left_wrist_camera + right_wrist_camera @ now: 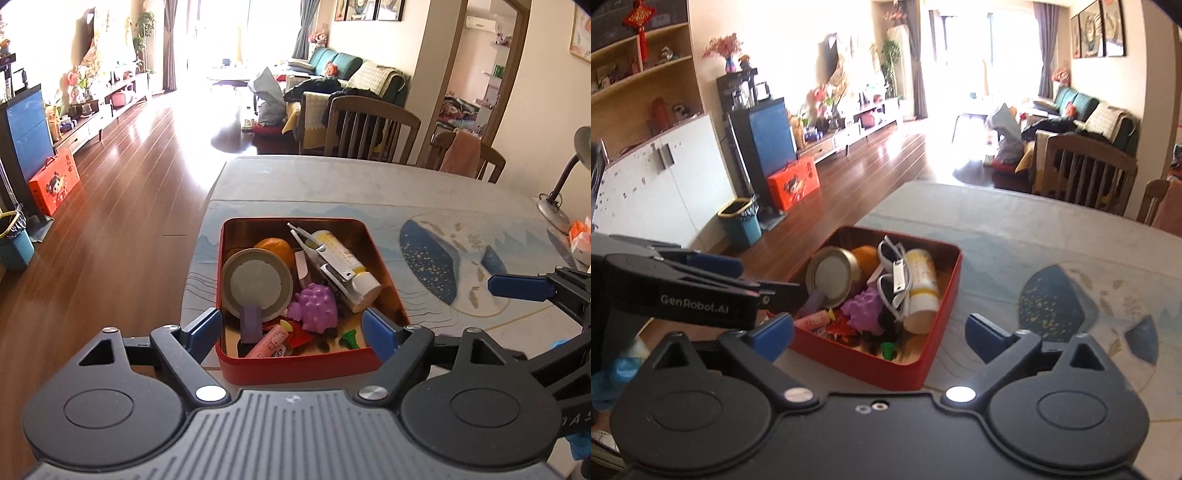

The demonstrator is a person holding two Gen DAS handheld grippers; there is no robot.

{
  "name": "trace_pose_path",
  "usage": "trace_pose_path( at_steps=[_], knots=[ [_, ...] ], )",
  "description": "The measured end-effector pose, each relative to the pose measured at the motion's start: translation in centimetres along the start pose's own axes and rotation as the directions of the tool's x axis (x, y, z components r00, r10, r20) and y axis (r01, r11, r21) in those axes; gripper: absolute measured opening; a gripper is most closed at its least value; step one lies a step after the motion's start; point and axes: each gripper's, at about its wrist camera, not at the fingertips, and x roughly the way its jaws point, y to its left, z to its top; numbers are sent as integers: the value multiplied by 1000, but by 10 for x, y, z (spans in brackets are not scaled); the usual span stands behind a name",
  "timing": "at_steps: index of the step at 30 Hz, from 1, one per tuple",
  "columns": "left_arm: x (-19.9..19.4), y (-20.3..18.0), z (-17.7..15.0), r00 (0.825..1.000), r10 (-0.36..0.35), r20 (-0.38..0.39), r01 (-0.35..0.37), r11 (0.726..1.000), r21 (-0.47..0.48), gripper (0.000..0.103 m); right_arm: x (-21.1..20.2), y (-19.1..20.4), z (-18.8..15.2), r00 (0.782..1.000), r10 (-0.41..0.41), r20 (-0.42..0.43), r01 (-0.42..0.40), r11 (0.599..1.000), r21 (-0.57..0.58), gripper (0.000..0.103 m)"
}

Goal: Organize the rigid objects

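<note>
A red tin box [295,373] sits on the table near its left edge. In it lie a round metal lid [258,284], an orange [275,247], white sunglasses [314,251] on a yellow-white tube [364,288], a purple grape toy [317,306], a pink packet [269,345] and other small items. My left gripper [293,332] is open above the box's near side, nothing between its pads. My right gripper [882,332] is wide open over the box's [945,314] near corner, empty. One of its fingers [517,286] shows at the right of the left wrist view.
The table wears a pale cloth with a blue whale print [432,258]. A desk lamp [554,210] stands at the right edge. Wooden chairs [373,125] line the far side. Wooden floor and a blue bin [740,221] lie left of the table.
</note>
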Motion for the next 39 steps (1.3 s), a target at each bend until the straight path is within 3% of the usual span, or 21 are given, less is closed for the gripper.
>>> trace_pose_path(
  at_steps=[6, 8, 20, 39],
  knots=[
    [-18, 2, -5, 1000, -5, 25, 5, 1000, -16, 94, -12, -3, 0, 999, -20, 45, 17, 998, 57, 103],
    [-24, 1, -7, 999, -11, 35, 11, 1000, -26, 102, -16, -5, -1, 998, -21, 66, 16, 997, 80, 103],
    [-48, -1, -18, 998, 28, 52, -25, 998, -49, 102, -38, -4, -15, 988, -58, 141, 41, 992, 121, 103],
    [-57, -19, -24, 996, 56, 73, -52, 997, -51, 102, -45, -9, -25, 987, -103, 121, 87, 988, 129, 103]
  ],
)
